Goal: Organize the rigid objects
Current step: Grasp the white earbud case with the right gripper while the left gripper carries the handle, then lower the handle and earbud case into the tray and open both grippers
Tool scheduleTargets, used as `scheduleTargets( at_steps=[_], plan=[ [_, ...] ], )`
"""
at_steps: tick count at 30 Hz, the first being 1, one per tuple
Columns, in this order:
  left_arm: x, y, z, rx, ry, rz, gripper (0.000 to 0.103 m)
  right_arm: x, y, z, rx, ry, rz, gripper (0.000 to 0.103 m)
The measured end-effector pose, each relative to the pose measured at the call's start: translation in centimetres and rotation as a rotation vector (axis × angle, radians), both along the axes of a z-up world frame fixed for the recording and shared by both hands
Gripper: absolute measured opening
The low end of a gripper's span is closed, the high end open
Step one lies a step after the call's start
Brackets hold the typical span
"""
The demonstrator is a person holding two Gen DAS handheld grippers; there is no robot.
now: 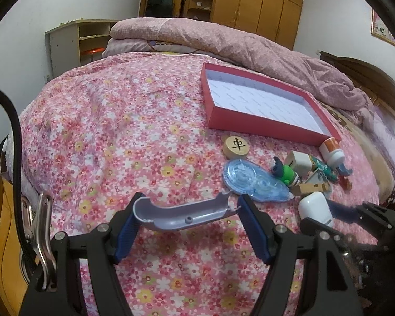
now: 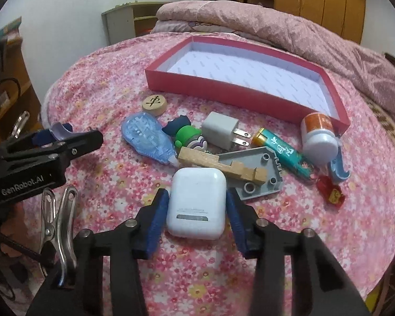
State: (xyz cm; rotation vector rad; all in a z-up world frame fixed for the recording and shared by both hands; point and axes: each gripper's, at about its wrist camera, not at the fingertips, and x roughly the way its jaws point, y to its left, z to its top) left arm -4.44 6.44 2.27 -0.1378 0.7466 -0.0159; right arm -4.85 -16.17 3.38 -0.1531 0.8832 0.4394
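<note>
Finding the right claw clenched on the white earbud case and the left claw grasping a curved grey shell, we advise lifting both squarely before carrying them to the red box.

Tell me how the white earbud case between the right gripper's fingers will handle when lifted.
The white earbud case looks rigid, so it probably won't deform. Its glossy, rounded shell may slip between the right gripper pads. Small, so likely light.

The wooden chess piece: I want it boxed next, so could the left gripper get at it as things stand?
Probably not yet: the left gripper already holds a grey curved plastic piece across its jaws. The wooden chess piece itself lies uncovered on the bedspread.
</note>
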Motion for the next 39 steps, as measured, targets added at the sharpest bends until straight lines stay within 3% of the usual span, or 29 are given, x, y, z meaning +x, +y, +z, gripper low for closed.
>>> scheduleTargets(
  at_steps=[6,19,23,31,39],
  plan=[
    [0.0,-0.3,0.5,0.014,-0.011,-0.008,0.075,-0.4,-1.8,0.5,0.081,0.013,-0.006,0.045],
    [1.6,-2.5,3.0,0.017,-0.030,-0.097,0.075,-0.4,-4.8,3.6,0.164,-0.051,-0.020,0.045],
    [2.9,-3.7,5.0,0.061,-0.063,-0.112,0.075,1.0,-5.6,4.9,0.168,-0.074,-0.029,0.045],
    [6.5,-5.4,8.0,0.033,-0.096,-0.143,0.075,5.4,-7.4,7.6,0.130,-0.121,-0.064,0.045],
    [10.8,-6.1,8.9,0.017,-0.073,-0.149,0.075,9.9,-8.4,8.0,0.132,-0.079,-0.096,0.045]
  ],
)
